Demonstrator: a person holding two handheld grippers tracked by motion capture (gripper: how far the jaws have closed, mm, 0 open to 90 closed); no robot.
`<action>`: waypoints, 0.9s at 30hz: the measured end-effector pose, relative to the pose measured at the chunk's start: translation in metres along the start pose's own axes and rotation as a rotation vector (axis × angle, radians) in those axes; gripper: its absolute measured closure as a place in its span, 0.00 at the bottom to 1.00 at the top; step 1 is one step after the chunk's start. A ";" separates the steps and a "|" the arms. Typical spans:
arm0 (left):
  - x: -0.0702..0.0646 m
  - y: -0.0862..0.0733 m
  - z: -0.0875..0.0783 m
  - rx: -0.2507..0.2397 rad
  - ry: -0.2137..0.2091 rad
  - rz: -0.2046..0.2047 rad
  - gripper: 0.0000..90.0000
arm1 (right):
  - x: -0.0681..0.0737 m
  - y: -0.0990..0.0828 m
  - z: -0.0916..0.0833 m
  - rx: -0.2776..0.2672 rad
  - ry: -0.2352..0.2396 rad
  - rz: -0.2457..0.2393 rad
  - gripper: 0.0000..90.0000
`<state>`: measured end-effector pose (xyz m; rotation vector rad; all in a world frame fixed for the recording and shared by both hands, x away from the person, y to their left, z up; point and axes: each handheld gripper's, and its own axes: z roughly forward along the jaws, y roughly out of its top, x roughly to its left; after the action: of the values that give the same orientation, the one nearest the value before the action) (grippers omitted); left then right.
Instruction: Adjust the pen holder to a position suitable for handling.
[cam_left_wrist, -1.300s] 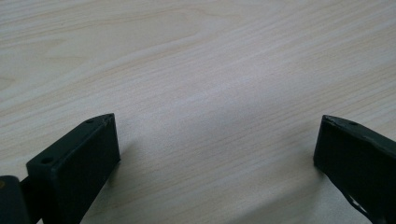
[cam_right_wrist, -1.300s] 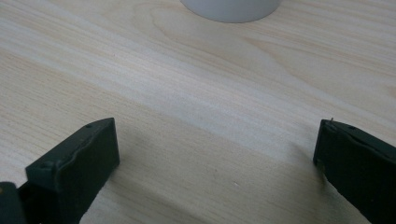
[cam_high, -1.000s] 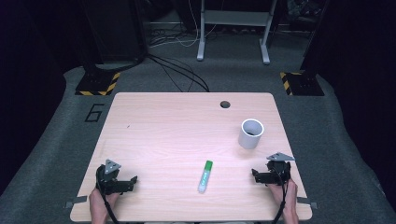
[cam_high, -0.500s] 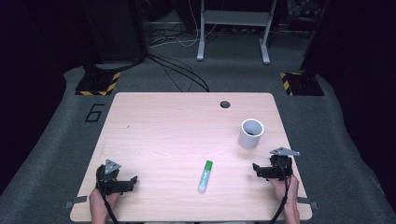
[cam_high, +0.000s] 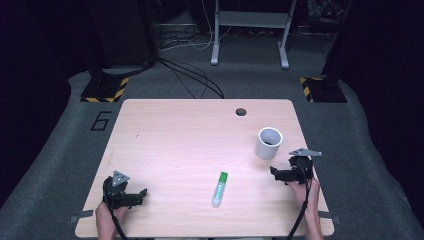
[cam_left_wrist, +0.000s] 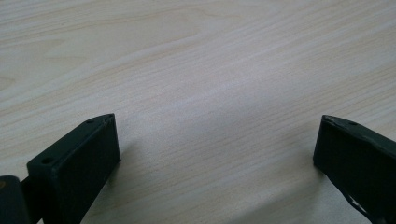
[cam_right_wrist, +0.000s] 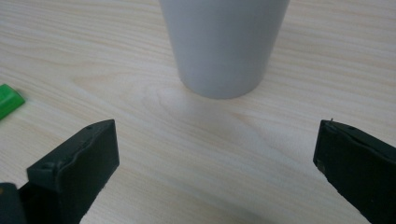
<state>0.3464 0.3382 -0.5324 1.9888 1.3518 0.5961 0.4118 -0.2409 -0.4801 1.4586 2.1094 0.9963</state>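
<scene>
since a second ago the right gripper (cam_high: 279, 173) crept closer to the white plastic cup (cam_high: 269, 143), dead ahead between its wide-open fingers; left gripper (cam_high: 138, 196), fingers also apart, idles far from the cup.

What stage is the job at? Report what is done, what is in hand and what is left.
Done: nothing that shows; the marker lies flat on the table and the white cup stands upright, both untouched.
In hand: the right gripper is open, its jaws facing the cup's base with a gap between. The left gripper is open over bare wood.
Left: probably every grasp and move.
</scene>
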 end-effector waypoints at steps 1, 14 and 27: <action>0.000 0.000 0.000 0.000 0.000 0.000 0.00 | 0.000 0.005 0.001 0.000 0.002 0.006 0.00; 0.000 0.000 0.000 0.000 0.000 0.001 0.00 | -0.001 0.035 0.010 0.023 0.023 -0.001 0.00; 0.000 0.000 0.000 0.001 0.000 0.001 0.00 | -0.006 0.059 0.026 0.031 0.035 0.002 0.00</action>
<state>0.3464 0.3382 -0.5323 1.9905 1.3509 0.5957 0.4696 -0.2256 -0.4544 1.4689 2.1572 1.0007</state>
